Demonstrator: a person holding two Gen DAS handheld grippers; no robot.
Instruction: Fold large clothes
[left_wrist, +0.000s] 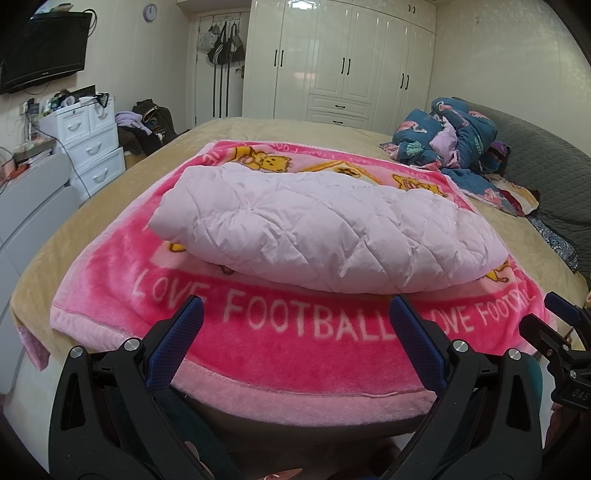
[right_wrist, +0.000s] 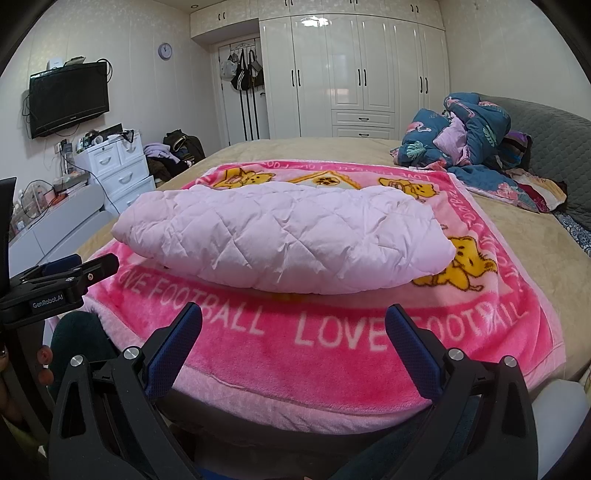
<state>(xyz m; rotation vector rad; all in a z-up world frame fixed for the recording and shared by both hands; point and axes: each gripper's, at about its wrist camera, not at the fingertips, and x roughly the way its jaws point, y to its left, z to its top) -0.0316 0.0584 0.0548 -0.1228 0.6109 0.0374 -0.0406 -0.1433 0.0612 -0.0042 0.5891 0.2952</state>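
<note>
Folded pale-pink quilted coat lies on pink blanket on bed, long axis crosswise ahead of left gripper and right gripper (both jaws wide, empty), neither clearly nearer.

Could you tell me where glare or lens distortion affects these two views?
Left wrist view: ceiling light glares on the wardrobe doors, the bed edge bows, corners are vignetted black. Right wrist view: similar glare on the wardrobe, walls curve; the quilted jacket stays sharp.
</note>
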